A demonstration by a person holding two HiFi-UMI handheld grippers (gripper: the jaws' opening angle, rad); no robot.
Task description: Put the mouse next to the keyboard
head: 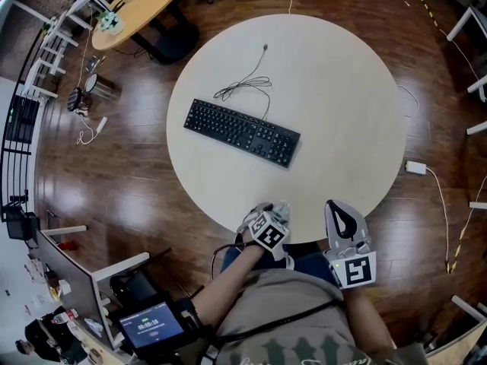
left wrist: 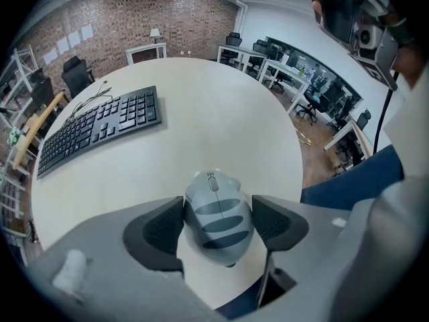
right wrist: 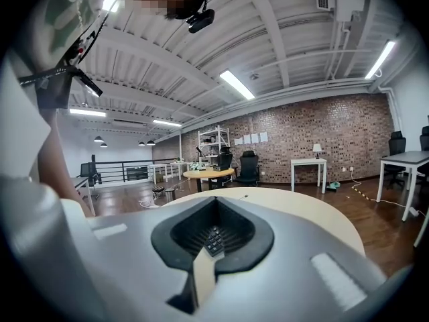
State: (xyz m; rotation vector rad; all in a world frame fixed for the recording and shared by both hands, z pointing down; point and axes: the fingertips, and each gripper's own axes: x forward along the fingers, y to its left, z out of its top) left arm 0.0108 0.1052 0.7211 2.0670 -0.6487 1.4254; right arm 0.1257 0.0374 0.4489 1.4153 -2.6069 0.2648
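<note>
Mouse (left wrist: 216, 217), grey with darker stripes, sat clamped between the dark pads (left wrist: 159, 232) of the left gripper (left wrist: 218, 203), its scroll wheel pointing away from the camera. The left gripper view showed this grip plainly, a pad pressed against each flank of the mouse. In the head view the left gripper (head: 272, 211) and its marker cube covered the spot, so the mouse could not be made out there.

The right gripper view showed the right gripper (right wrist: 213, 201) with its jaw tips drawn together and nothing held. A few keys of the keyboard (right wrist: 213, 240) were visible only through the hollow behind the tips. The head view placed that right gripper (head: 335, 205) just beside the left one, both at the near rim of the round table (head: 342, 90).

Beyond the held mouse, the left gripper view showed pale tabletop (left wrist: 221, 113) stretching away to the black keyboard (left wrist: 94, 129), off to the left and well apart from the mouse. From above, the keyboard (head: 241, 132) lay at a slant near the table's middle, with its cable (head: 247, 88) looped behind it. Whether the mouse rested on the table or hung just above its edge could not be told.
</note>
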